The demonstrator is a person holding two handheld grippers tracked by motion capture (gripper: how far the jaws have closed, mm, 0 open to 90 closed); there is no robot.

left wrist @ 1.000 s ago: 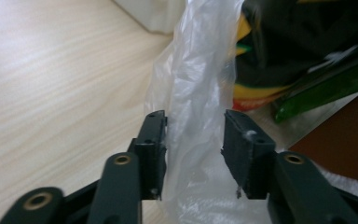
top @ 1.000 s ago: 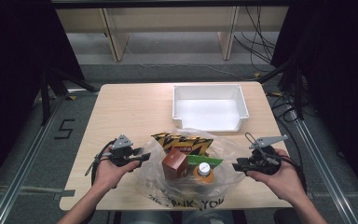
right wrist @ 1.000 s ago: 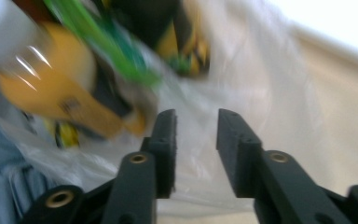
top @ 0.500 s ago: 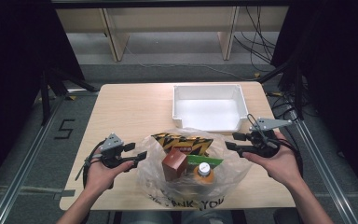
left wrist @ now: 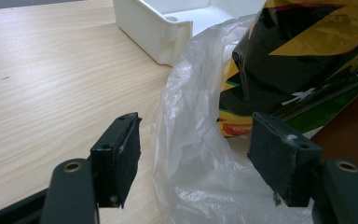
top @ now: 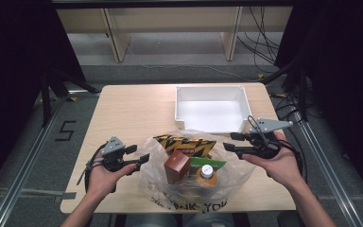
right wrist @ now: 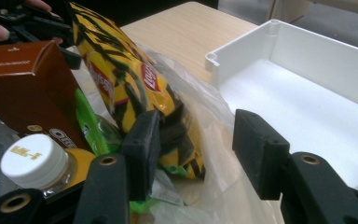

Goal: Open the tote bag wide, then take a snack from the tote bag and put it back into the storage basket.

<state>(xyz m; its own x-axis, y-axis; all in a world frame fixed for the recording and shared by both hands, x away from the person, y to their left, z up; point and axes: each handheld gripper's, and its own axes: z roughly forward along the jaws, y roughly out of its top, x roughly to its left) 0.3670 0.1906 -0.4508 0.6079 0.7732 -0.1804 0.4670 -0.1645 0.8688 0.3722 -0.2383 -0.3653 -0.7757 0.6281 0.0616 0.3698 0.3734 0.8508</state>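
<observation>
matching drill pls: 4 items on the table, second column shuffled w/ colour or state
1. white bin
2. chip bag
3. bottle
4. box

a. brown
b. empty
c. white cap
d. yellow with black stripes

Pairs: 1-b, 2-d, 3-c, 4-a

A white bin (top: 211, 111) sits empty at the table's (top: 132, 111) far edge, toward the right corner. On the near edge, midway along, a clear plastic bag (top: 196, 182) holds a yellow-and-black chip bag (top: 185, 144), a brown box (top: 177, 166), a green packet (top: 212, 164) and a white-capped bottle (top: 207, 174). The chip bag lies nearest the bin, the bottle just right of the box.
</observation>
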